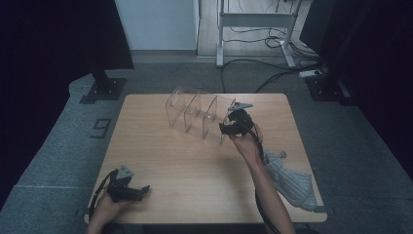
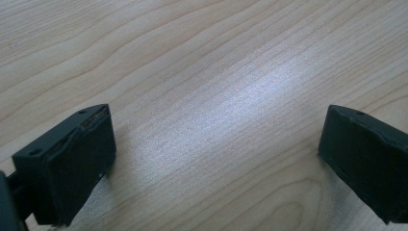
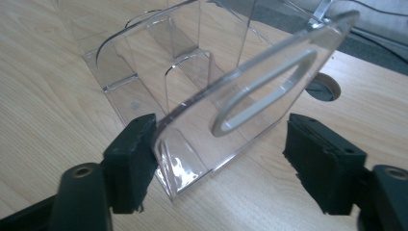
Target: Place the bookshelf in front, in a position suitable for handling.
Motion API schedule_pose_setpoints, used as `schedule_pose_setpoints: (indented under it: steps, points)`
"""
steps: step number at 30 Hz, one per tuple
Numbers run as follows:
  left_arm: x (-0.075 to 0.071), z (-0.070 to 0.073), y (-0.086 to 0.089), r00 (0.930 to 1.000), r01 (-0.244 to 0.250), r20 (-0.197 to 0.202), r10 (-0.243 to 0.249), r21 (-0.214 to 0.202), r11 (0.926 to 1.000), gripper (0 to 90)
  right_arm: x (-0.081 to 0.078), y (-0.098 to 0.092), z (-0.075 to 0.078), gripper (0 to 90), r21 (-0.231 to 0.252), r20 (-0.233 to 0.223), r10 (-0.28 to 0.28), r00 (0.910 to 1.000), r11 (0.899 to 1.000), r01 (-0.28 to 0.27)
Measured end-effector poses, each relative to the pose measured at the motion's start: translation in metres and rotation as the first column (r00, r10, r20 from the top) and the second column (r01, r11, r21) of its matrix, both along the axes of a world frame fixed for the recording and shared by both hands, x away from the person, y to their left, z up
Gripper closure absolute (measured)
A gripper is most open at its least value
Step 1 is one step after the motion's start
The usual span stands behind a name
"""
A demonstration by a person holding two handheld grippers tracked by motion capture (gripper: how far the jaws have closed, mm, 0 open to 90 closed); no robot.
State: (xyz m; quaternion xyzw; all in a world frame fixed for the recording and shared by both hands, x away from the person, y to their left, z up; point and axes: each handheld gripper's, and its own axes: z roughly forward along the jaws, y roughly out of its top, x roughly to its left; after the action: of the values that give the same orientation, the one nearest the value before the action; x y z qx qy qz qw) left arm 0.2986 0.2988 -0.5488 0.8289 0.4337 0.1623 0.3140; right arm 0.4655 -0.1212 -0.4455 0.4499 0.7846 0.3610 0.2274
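The right gripper (image 3: 219,163) has its jaws spread around the near end wall of the clear acrylic organizer (image 1: 199,113). In the right gripper view one pad (image 3: 137,159) sits against the panel's edge while the other stands clear of it, so nothing is pinched yet. That end panel carries a long oval handle slot (image 3: 264,91), and behind it two more dividers split the box into open-topped compartments, which look empty.

The organizer stands upright toward the far edge of the table (image 1: 160,161), about midway across, running at a slant; the right gripper (image 1: 233,126) meets its end nearest the right edge.

Judged by its look, the box is light, rigid and slick: thin glossy sheet that will not give under the pads but may slide out of a loose pinch, and could crack or scratch if squeezed hard or knocked. The best hold seems to be flat across the end panel, low and near its corner or through the slot, with the pads square on both faces.

The left gripper (image 1: 127,190) rests near the table's near left corner, jaws wide apart over bare wood. A grey striped cloth (image 1: 291,178) lies crumpled at the near right edge.
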Motion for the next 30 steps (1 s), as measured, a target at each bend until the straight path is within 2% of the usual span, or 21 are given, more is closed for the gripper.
schedule_pose_setpoints:
  steps: [1,3,6,7,9,13,22,30]
  points:
    - [0.000,0.000,0.000,1.0000,0.000,0.000,0.000,0.000,1.0000,0.0,0.001,0.005,0.000,31.6,-0.015,0.002,0.011,0.9999,1.000,-0.011]
    - [0.000,0.000,0.000,1.0000,0.000,0.000,0.000,0.000,1.0000,0.0,0.001,0.006,0.000,32.3,-0.019,0.007,0.019,0.9998,1.000,-0.019]
    - [0.000,0.000,0.000,1.0000,0.000,0.000,0.000,0.000,1.0000,0.0,0.002,0.015,-0.001,45.7,-0.020,0.014,0.025,0.9996,1.000,-0.024]
    - [0.000,0.000,0.000,1.0000,0.000,0.000,0.000,0.000,1.0000,0.0,0.002,0.015,-0.001,45.7,-0.020,0.014,0.025,0.9996,1.000,-0.024]
    - [0.000,0.000,0.000,1.0000,0.000,0.000,0.000,0.000,1.0000,0.0,0.002,0.017,-0.003,51.5,-0.035,0.006,0.022,0.9997,0.999,-0.022]
    - [0.000,0.000,0.000,1.0000,0.000,0.000,0.000,0.000,1.0000,0.0,0.002,0.014,-0.006,54.6,-0.004,-0.005,0.025,0.9997,1.000,-0.025]
    - [0.000,0.000,0.000,1.0000,0.000,0.000,0.000,0.000,1.0000,0.0,0.004,0.007,-0.007,59.6,0.032,-0.016,0.005,0.9999,0.999,-0.005]
    - [0.000,0.000,0.000,1.0000,0.000,0.000,0.000,0.000,1.0000,0.0,0.002,0.002,-0.007,62.0,0.021,-0.008,0.007,0.9999,1.000,-0.007]
